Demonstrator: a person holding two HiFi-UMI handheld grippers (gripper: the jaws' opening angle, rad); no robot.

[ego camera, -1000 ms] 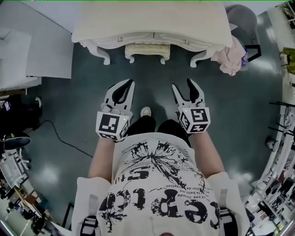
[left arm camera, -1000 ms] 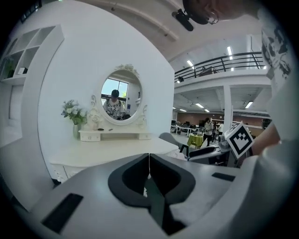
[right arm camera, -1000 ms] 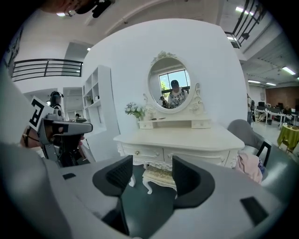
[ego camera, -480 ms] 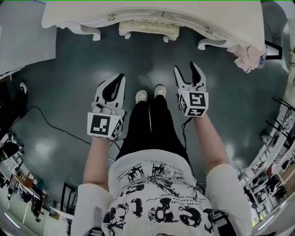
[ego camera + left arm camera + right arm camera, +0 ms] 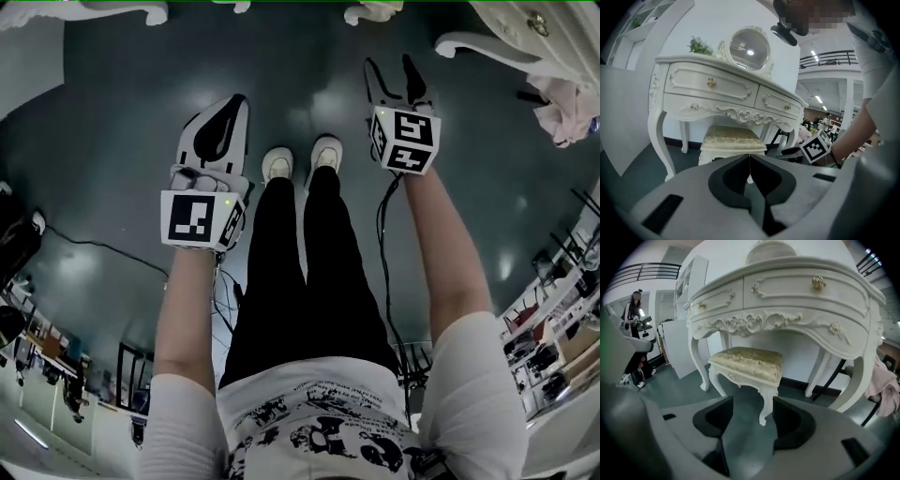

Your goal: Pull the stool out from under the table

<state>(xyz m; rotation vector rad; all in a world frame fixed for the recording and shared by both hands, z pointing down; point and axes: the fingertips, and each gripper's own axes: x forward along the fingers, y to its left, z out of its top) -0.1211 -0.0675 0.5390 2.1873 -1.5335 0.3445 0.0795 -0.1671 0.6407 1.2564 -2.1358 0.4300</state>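
The stool [image 5: 750, 363], white with a cream padded seat, stands tucked under the white dressing table [image 5: 787, 301]. The left gripper view shows the same stool [image 5: 733, 138] beneath the table [image 5: 717, 86]. In the head view only the table's legs [image 5: 469, 42] show at the top edge. My left gripper [image 5: 238, 101] is shut and empty, its jaws meeting [image 5: 749, 161] short of the stool. My right gripper [image 5: 392, 70] is open, and between its jaws [image 5: 752, 416] a front stool leg shows, still at a distance.
A pink cloth [image 5: 562, 112] hangs at the table's right end [image 5: 888, 394]. A cable [image 5: 94, 248] runs over the dark floor at the left. A white cabinet [image 5: 675, 348] stands left of the table. A round mirror [image 5: 749, 49] sits on top.
The table has slid up to the top edge of the head view and both grippers have stretched forward. The left stays shut, the right open.
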